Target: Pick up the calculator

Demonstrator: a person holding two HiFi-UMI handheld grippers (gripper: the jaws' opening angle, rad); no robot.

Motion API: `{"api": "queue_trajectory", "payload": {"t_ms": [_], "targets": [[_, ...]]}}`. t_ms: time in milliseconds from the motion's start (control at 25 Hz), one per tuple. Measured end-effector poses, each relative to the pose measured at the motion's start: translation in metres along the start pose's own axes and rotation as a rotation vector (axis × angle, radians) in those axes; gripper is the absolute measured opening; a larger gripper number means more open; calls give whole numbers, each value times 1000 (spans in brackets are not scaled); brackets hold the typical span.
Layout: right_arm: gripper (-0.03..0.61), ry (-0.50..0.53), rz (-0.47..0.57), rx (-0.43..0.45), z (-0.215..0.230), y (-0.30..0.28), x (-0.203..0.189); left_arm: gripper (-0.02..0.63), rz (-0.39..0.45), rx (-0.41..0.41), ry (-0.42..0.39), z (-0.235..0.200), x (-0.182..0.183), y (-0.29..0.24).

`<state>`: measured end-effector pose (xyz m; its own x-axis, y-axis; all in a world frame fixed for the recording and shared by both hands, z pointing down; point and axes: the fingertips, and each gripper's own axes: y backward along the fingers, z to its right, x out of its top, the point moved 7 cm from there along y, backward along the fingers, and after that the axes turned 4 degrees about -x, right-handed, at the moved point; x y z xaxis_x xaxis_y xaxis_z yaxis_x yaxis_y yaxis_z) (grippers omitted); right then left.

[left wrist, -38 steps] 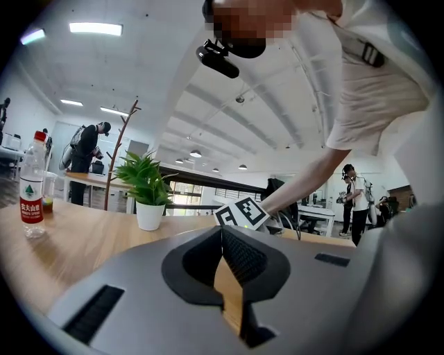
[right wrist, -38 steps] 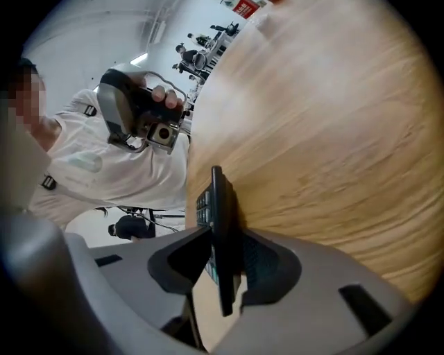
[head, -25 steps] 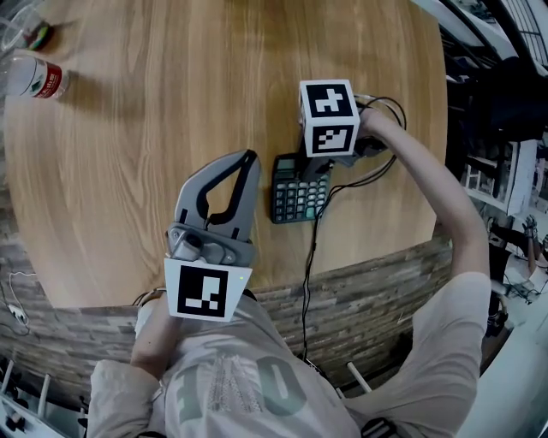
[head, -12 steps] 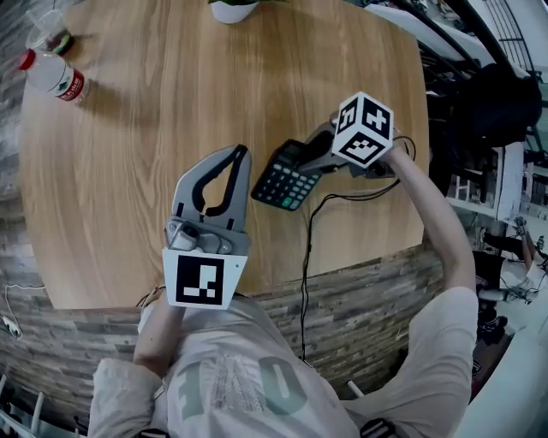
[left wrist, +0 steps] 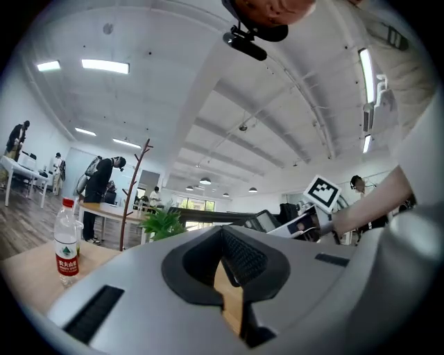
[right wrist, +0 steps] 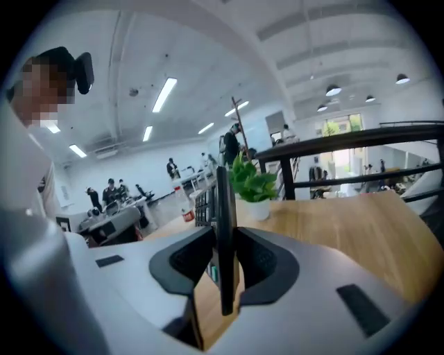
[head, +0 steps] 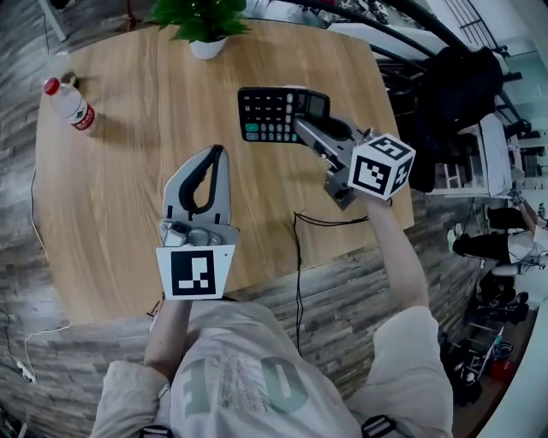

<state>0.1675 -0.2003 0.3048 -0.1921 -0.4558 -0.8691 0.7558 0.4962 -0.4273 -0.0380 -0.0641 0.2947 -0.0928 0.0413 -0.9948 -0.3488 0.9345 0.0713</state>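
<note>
The dark calculator (head: 276, 113) hangs above the round wooden table (head: 154, 197), keys facing up toward me, with my right gripper (head: 305, 127) shut on its right end. In the right gripper view the calculator (right wrist: 223, 208) stands edge-on, pinched between both pads. My left gripper (head: 218, 156) hovers over the table's near middle, to the left of and nearer to me than the calculator, its jaws shut with nothing in them. The left gripper view shows its tips (left wrist: 223, 244) meeting, and the calculator (left wrist: 267, 220) held up at the right.
A water bottle (head: 70, 103) stands at the table's far left and a potted plant (head: 204, 24) at its far edge. A black cable (head: 300, 257) trails from the right gripper over the near table edge. Desks and people fill the room behind.
My right gripper has lifted the calculator off the table and swung it up and away, turning it from flat on the wood to held out in the air. The left gripper rose slightly.
</note>
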Motion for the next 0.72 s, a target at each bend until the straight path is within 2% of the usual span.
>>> {"api": "queue_trajectory", "payload": {"t_ms": [200,440,560,720], "targets": [[117,-74,275,-150,-75,56,9,9,71,9,-31,4,34,21],[117,-154,602,-322,-150,126,-6,9,179,-108,-85,25,86,52],[117,-164,699,-435,-179,162,-17,9,211,-182,-82,42,103,70],[117,-133,746,-537,-213,189,-39,9,220,-246,-107,58,108,85]]}}
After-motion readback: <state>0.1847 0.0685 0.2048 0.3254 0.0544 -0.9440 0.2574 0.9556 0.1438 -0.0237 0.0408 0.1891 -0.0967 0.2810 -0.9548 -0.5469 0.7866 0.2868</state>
